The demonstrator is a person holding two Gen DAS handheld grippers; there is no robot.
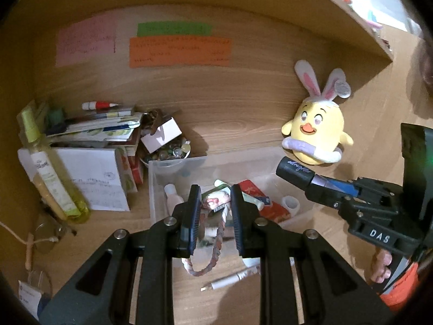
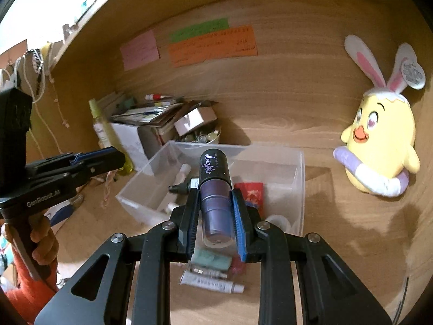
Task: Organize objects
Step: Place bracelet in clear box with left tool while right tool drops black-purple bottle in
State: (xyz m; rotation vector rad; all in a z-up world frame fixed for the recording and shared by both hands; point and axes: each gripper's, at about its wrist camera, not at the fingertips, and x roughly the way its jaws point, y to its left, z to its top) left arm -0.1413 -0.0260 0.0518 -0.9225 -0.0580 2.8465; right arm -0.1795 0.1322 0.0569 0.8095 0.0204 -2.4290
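A clear plastic bin (image 1: 178,162) stands on the wooden desk; it also shows in the right wrist view (image 2: 297,168). It holds a red packet (image 1: 273,208), a small white bottle (image 1: 171,197) and other small items. My left gripper (image 1: 215,216) is shut on a small bag with a braided rope handle (image 1: 213,260), just in front of the bin. My right gripper (image 2: 213,216) is shut on a purple spray bottle with a black cap (image 2: 216,189), held over the bin's near edge. That bottle (image 1: 300,173) shows at the right in the left wrist view.
A yellow chick plush with bunny ears (image 1: 319,132) leans on the back wall at right. A stack of books and papers (image 1: 102,135), a yellow spray bottle (image 1: 51,178) and a bowl of marbles (image 1: 167,154) crowd the left. A white pen (image 1: 230,280) and tubes (image 2: 213,281) lie in front.
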